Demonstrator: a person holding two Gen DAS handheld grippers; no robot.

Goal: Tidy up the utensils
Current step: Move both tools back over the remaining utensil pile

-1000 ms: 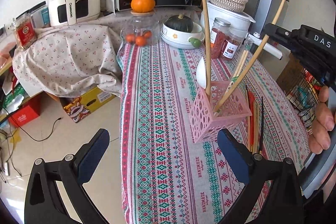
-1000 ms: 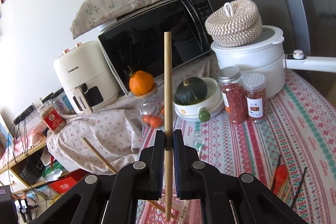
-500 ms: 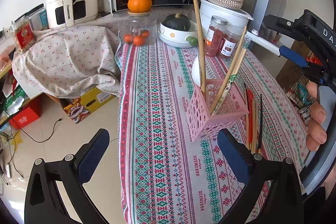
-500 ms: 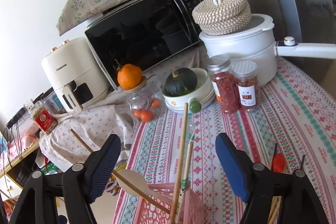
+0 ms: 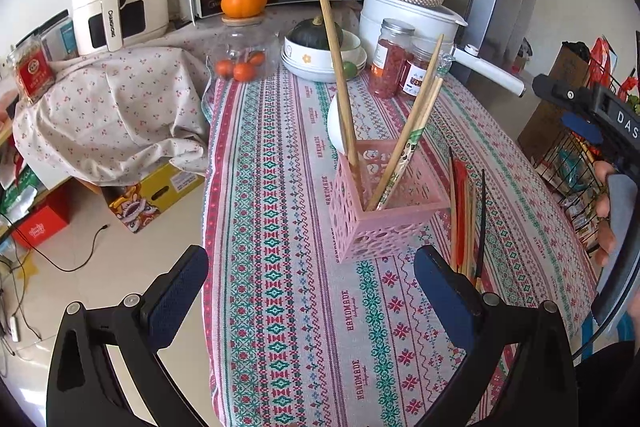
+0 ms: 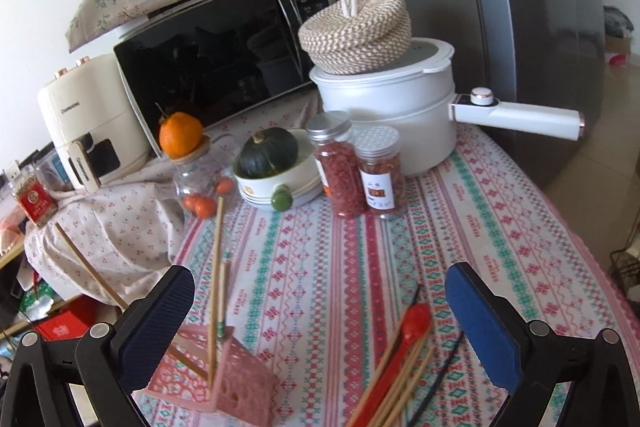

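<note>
While both tools are free of any load, the risk lies in how close everything sits to the pink basket (image 5: 386, 203). Nearest the cameras, the left gripper (image 5: 310, 291) hovers over the tablecloth (image 5: 280, 267) in front of the basket, spread wide and holding nothing; the right gripper (image 6: 318, 315) is just as widely parted and empty, above and behind the basket's right side. Just right of the basket lies the loose bundle (image 6: 400, 367) awaiting sorting: a red spoon (image 6: 416, 319), several wooden chopsticks (image 6: 396, 383) and a thin black stick (image 6: 440, 375), packed side by side and partly crossing. Closing on one could drag a neighbour along or pinch two at once.

Inside the basket, a long wooden stick (image 5: 336, 67) leans left, and a chopstick pair (image 5: 416, 131) leans right beside a white spoon (image 5: 335, 123). These tall, tilted handles would catch a passing finger, and the light openwork basket looks easy to tip or shove.

Beyond the basket, two jars (image 6: 360, 167), a bowl with a squash (image 6: 276, 171) and a white pot (image 6: 384, 107) stand well clear.
</note>
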